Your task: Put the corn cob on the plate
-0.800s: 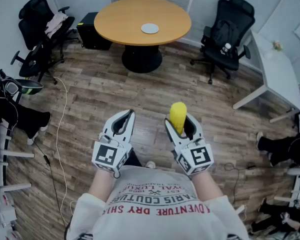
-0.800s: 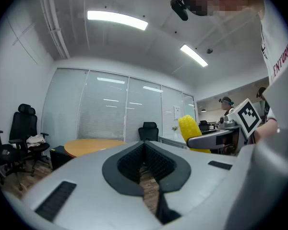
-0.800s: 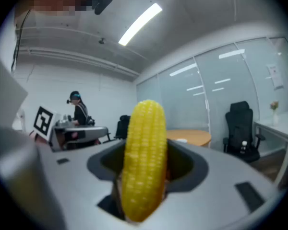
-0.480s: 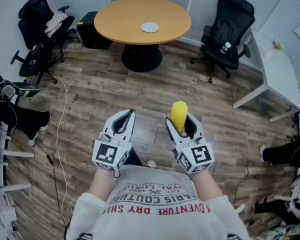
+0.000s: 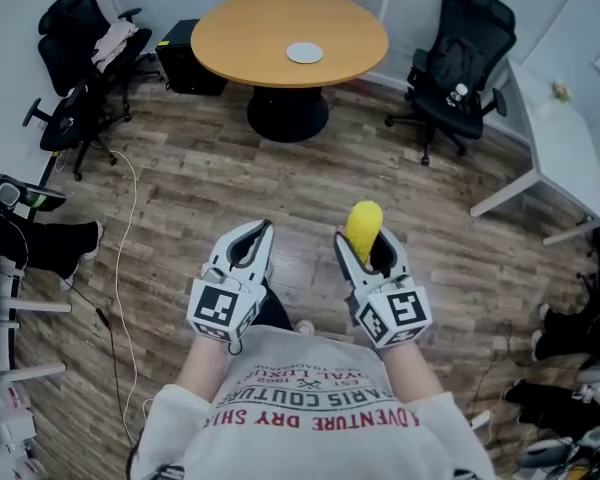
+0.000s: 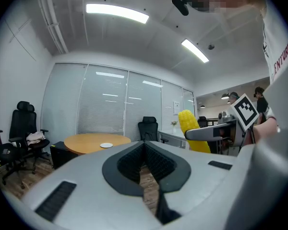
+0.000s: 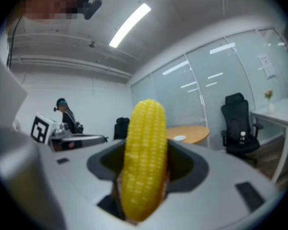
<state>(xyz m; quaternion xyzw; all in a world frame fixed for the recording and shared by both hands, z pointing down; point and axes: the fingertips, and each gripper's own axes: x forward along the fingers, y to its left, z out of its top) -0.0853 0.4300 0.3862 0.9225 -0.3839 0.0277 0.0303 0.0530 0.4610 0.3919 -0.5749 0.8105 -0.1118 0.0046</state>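
Observation:
A yellow corn cob [image 5: 363, 226] stands upright between the jaws of my right gripper [image 5: 366, 244], which is shut on its lower part. In the right gripper view the corn cob [image 7: 144, 162] fills the centre and hides the gap between the jaws. My left gripper [image 5: 254, 240] is beside it at the same height, shut with nothing in it; its tips meet in the left gripper view [image 6: 144, 146]. The small white plate [image 5: 304, 53] lies on the round wooden table [image 5: 250, 28] far ahead, and shows as the plate [image 6: 106, 145] in the left gripper view and the plate [image 7: 180, 138] in the right gripper view.
Black office chairs stand left [image 5: 75, 63] and right [image 5: 465, 58] of the table. A white desk [image 5: 560, 138] runs along the right. A cable [image 5: 120, 258] trails over the wooden floor at the left. Shoes and legs of other people [image 5: 570, 328] show at the right edge.
Both grippers keep their pose, with the corn cob still in the right one. The view has shifted slightly, and the feet at the right edge have moved.

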